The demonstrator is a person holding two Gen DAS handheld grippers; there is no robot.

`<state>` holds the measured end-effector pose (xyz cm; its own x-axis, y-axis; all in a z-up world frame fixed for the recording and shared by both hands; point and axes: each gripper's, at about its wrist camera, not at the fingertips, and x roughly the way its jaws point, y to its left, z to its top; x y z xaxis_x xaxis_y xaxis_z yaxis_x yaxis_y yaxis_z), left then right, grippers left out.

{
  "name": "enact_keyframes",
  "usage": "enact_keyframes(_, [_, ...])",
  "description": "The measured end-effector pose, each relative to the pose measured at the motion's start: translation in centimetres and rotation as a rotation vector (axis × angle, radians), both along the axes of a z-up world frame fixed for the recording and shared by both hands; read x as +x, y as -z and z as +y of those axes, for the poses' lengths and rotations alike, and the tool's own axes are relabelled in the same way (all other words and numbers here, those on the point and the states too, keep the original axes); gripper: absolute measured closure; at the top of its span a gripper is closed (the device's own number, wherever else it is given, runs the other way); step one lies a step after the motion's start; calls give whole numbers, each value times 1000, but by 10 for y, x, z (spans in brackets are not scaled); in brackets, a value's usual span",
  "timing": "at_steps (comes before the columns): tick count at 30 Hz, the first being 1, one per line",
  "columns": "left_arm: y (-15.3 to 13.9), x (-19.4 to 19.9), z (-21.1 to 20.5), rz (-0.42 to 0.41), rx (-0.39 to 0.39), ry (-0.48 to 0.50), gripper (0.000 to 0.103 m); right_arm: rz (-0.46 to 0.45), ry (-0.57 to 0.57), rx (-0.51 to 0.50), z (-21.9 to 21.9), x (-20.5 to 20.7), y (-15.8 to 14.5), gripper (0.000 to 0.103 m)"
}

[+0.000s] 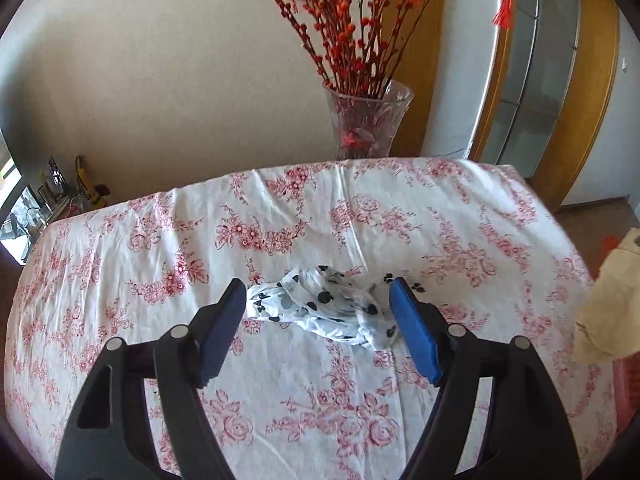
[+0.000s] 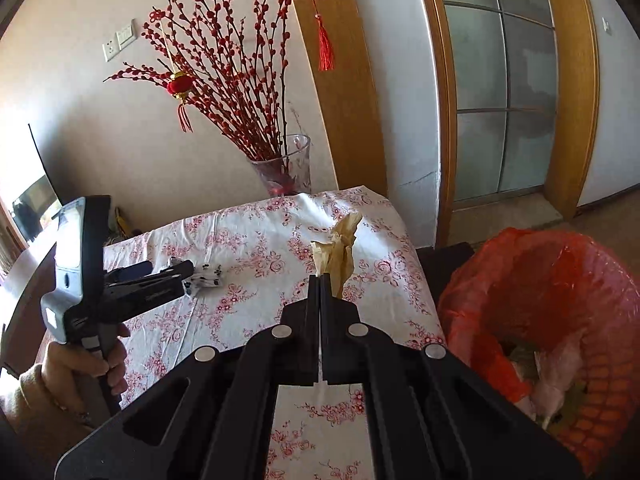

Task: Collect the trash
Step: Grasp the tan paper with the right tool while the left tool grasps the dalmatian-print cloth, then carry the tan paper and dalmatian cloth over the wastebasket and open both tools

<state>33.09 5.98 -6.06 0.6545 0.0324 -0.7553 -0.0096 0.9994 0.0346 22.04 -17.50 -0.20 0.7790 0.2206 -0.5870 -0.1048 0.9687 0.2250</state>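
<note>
A crumpled white plastic bag with black spots [image 1: 324,306] lies on the floral tablecloth [image 1: 280,220]. My left gripper [image 1: 318,294] is open, its blue pads on either side of the bag, just above the cloth. It also shows in the right wrist view [image 2: 168,270], beside the spotted bag [image 2: 206,280]. My right gripper [image 2: 324,278] is shut on a crumpled beige paper [image 2: 338,248] and holds it above the table's right part. The same beige paper shows at the right edge of the left wrist view [image 1: 612,312].
A bin lined with a red bag [image 2: 552,280] stands right of the table, with some trash inside. A glass vase of red branches [image 1: 366,120] stands at the table's far edge. Behind are a wall and a wooden-framed glass door [image 2: 504,92].
</note>
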Motion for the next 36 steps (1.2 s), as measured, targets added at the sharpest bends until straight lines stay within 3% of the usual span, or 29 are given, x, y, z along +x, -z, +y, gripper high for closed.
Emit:
enact_keyframes(2, [10, 5, 3, 39, -23, -9, 35, 1, -3, 0, -2, -4, 1, 102])
enact_keyframes(6, [7, 0, -3, 12, -30, 23, 77, -6, -2, 0, -7, -11, 1, 102])
enact_keyframes(8, [4, -6, -8, -4, -22, 42, 85, -10, 3, 8, -11, -15, -1, 102])
enact_keyframes(15, [-28, -44, -28, -89, -56, 125, 89, -46, 35, 29, -33, -37, -16, 102])
enact_keyframes(26, [-90, -101, -107, -181, -141, 352, 89, -127, 135, 49, -87, -80, -47, 102])
enact_keyframes(36, [-106, -140, -190, -197, -180, 539, 89, -170, 243, 37, -136, -111, -62, 102])
